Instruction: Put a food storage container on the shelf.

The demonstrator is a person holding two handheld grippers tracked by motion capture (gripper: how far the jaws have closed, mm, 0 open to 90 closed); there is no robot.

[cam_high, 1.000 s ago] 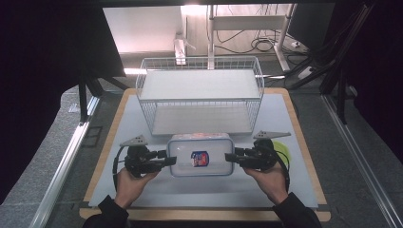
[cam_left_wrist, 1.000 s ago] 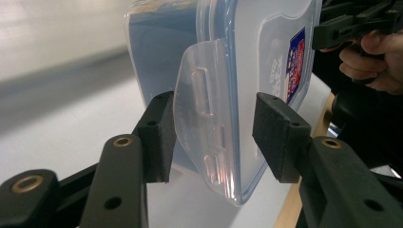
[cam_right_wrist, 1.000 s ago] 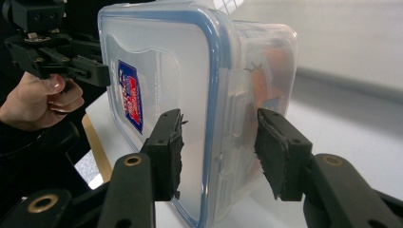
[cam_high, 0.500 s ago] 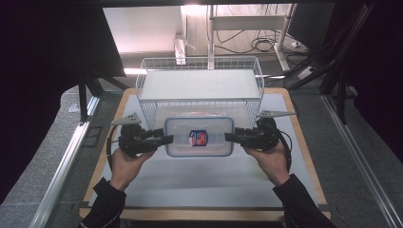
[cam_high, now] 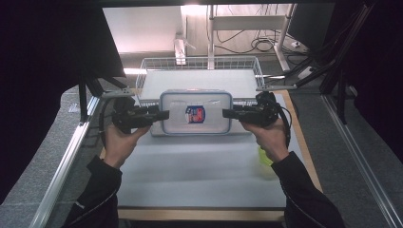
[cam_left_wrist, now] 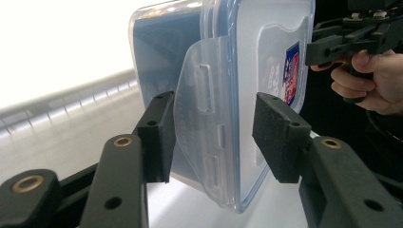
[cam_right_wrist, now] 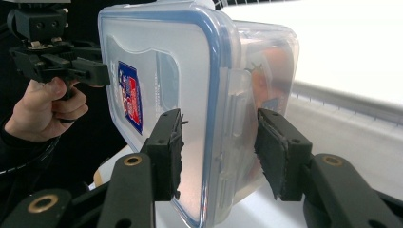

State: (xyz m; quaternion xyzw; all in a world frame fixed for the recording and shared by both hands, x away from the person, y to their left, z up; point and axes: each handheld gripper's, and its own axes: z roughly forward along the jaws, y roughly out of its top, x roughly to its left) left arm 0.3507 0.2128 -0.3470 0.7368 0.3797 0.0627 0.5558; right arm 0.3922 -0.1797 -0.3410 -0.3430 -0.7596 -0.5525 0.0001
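Observation:
A clear plastic container (cam_high: 196, 113) with a blue-rimmed lid and a red and blue label hangs above the white table mat (cam_high: 199, 175), level with the front edge of the wire basket (cam_high: 199, 59). My left gripper (cam_high: 164, 115) is shut on its left end and my right gripper (cam_high: 227, 114) on its right end. In the left gripper view the left gripper (cam_left_wrist: 214, 128) has its pads (cam_left_wrist: 159, 137) on either side of the container (cam_left_wrist: 237, 71) at the lid's latch flap. In the right gripper view the right gripper (cam_right_wrist: 218, 137) clamps the container (cam_right_wrist: 190, 71) the same way.
The empty wire basket stands at the back of the mat. A small yellow-green object (cam_high: 263, 156) lies on the mat under the right wrist. Metal rails (cam_high: 62, 171) run along both sides of the table. Cables and a shelf frame stand behind the basket.
Both grippers have lifted the container off the mat and carried it away from the person, toward the basket's front edge. The grip on both ends is unchanged.

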